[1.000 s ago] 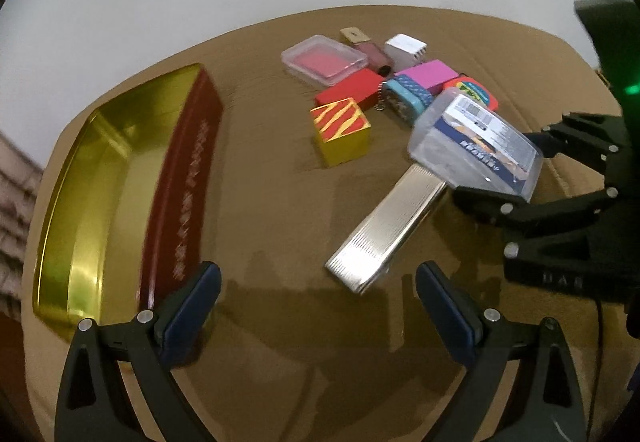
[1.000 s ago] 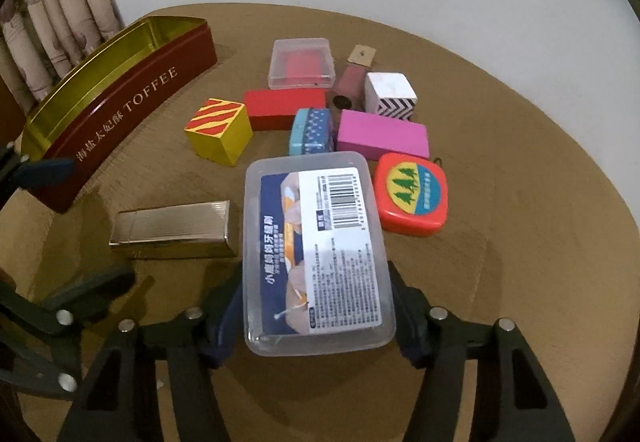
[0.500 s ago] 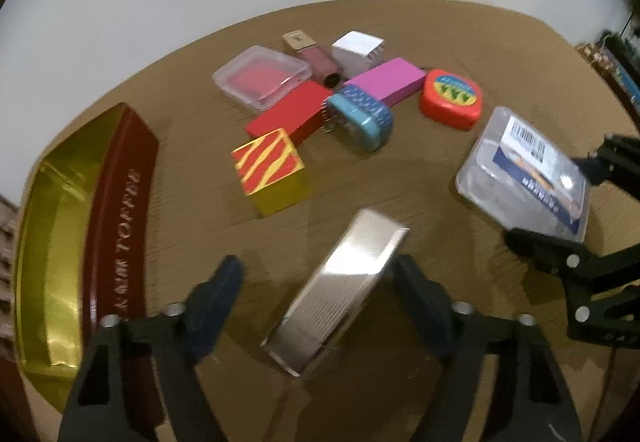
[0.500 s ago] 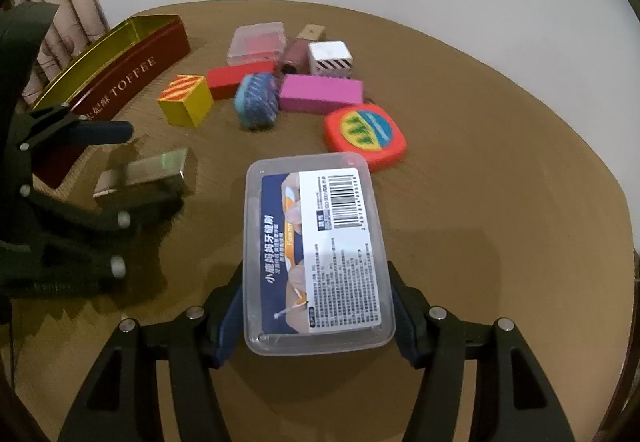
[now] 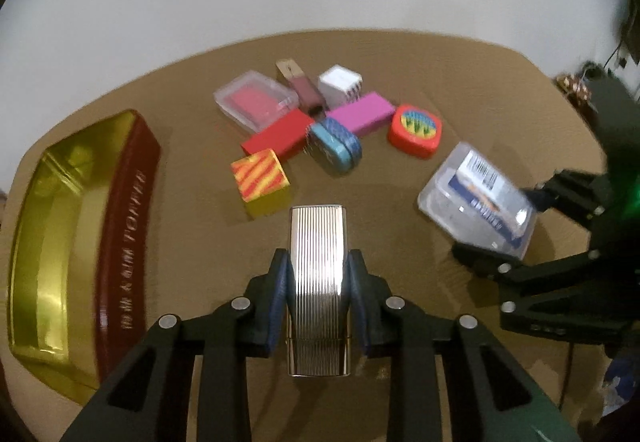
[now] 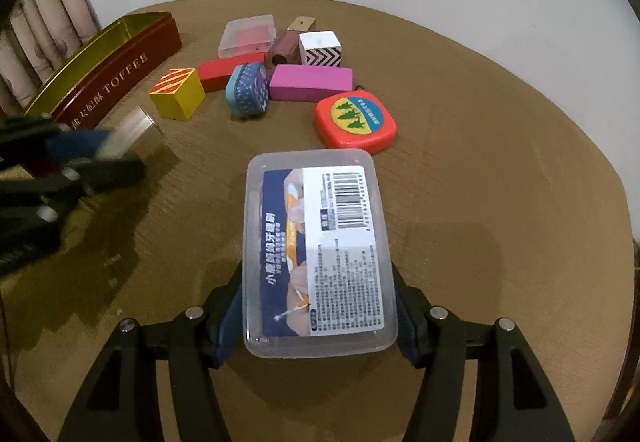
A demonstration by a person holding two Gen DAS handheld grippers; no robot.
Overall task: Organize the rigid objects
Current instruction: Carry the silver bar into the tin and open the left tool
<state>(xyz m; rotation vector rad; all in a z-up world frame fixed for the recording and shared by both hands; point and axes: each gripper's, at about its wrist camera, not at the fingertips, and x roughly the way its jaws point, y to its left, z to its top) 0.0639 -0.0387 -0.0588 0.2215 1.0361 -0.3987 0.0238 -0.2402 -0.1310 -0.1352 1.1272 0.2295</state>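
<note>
My left gripper (image 5: 319, 274) is shut on a ribbed silver metal case (image 5: 318, 270), which lies lengthwise between the blue pads. It also shows in the right wrist view (image 6: 132, 129) at the left, blurred. My right gripper (image 6: 320, 306) is shut on a clear plastic floss box (image 6: 318, 254) with a barcode label, held above the table; it shows in the left wrist view (image 5: 478, 197) at the right. An open gold and red toffee tin (image 5: 72, 230) stands at the left, also seen in the right wrist view (image 6: 108, 65).
A cluster lies at the back of the round brown table (image 6: 480, 169): yellow striped cube (image 6: 177, 93), red block (image 6: 222, 73), blue tin (image 6: 247, 89), magenta block (image 6: 311, 82), red tape measure (image 6: 356, 121), clear box (image 6: 248, 35), chevron cube (image 6: 320, 49).
My left gripper has swung onto the silver case and closed on it; it was open a second ago. My right gripper has drawn back with the floss box.
</note>
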